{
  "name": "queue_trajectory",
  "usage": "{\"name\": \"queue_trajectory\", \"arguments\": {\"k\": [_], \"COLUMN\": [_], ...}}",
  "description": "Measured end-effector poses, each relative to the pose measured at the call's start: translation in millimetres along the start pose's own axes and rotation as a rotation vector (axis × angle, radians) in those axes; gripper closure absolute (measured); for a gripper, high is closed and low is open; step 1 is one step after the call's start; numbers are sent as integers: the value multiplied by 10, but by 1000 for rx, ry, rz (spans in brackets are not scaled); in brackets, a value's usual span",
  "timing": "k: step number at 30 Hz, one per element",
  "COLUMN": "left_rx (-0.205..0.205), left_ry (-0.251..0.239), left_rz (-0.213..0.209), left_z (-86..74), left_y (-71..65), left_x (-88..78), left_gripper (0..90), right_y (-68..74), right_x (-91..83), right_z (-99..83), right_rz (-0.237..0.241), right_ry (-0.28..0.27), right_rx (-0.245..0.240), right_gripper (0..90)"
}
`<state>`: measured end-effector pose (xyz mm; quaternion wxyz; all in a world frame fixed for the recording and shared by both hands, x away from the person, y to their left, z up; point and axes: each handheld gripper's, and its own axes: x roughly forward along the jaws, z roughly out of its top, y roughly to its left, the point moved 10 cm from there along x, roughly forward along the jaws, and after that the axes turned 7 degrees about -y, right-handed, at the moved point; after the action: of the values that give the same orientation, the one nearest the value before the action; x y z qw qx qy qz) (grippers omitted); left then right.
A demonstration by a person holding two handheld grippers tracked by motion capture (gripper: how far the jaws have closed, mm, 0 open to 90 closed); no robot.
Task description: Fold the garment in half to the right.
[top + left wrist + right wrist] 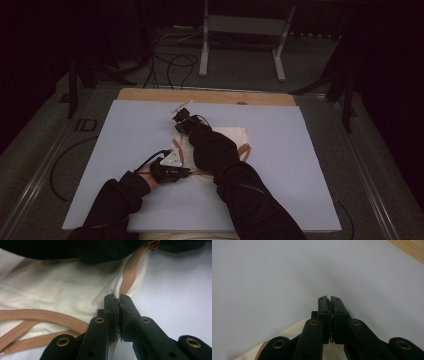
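table (pixel 125 130): pale blue board over wood | on it: cream tan-trimmed cloth (pixel 235 137)

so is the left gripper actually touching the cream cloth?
Touching. In the left gripper view the left gripper has its jaws shut on the edge of the cream cloth, beside the tan strap, with no gap.

Dim room, soft close-up blur

The pale board (pixel 300 165) lies bare left, right and beyond the cream tan-trimmed garment (pixel 235 137); both forearms cross the garment at the middle.
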<state>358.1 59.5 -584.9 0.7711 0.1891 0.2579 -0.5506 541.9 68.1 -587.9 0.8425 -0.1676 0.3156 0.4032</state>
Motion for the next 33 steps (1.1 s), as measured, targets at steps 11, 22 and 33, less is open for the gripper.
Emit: {"name": "queue_trajectory", "arguments": {"k": [11, 22, 33], "left_rx": [5, 31, 73], "left_ry": [1, 5, 19], "left_rz": [2, 1, -9], "left_z": [33, 143, 284], "left_y": [-13, -23, -59], "left_x": [-8, -45, -39], "left_gripper": [871, 874, 874], "right_y": [-65, -168, -287], "right_x": [-195, -457, -697], "right_z": [80, 153, 160], "right_rz": [6, -9, -29], "right_ry": [-38, -75, -108], "right_rx": [6, 23, 33], "right_gripper": [883, 883, 883]}}
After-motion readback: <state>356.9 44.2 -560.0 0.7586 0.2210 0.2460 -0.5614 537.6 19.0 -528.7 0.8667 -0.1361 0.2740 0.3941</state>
